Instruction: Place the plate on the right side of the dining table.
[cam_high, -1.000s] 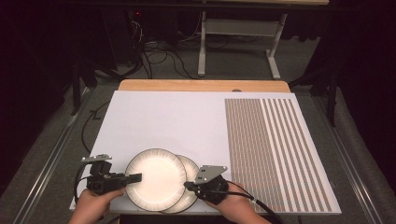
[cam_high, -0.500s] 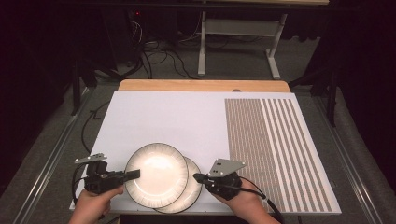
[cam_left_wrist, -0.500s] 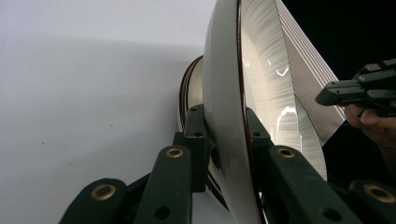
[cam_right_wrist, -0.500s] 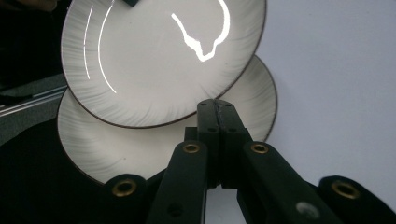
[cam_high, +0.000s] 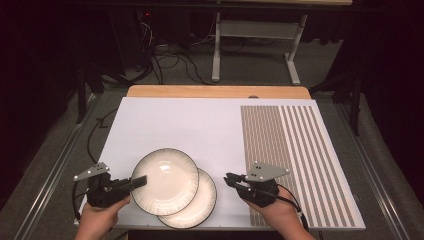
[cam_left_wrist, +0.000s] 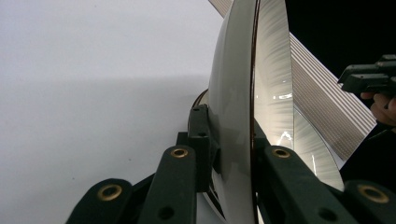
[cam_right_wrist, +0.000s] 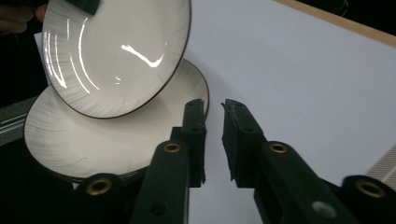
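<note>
Two white plates with dark rims overlap near the table's front edge. My left gripper (cam_high: 140, 181) is shut on the left rim of the upper plate (cam_high: 165, 180), its jaws having just closed tighter. In the left gripper view the upper plate (cam_left_wrist: 238, 116) stands edge-on between the pads. It tilts up off the lower plate (cam_high: 202, 206), which lies flat under it and to its right. My right gripper (cam_high: 227, 178) hovers just right of the lower plate. Its jaws (cam_right_wrist: 213, 112) have just been opening and stand narrowly apart, with nothing between them, beside the lower plate (cam_right_wrist: 93, 135).
The plates rest on a white mat (cam_high: 200, 125) with a brown-striped section (cam_high: 290, 150) on the right. A wooden table edge (cam_high: 215, 91) runs along the back. Cables and a metal stand sit on the dark floor beyond.
My right gripper has drawn back to the right, off the lower plate's edge, and its jaws have parted slightly. The upper plate has risen a little in my left gripper.
</note>
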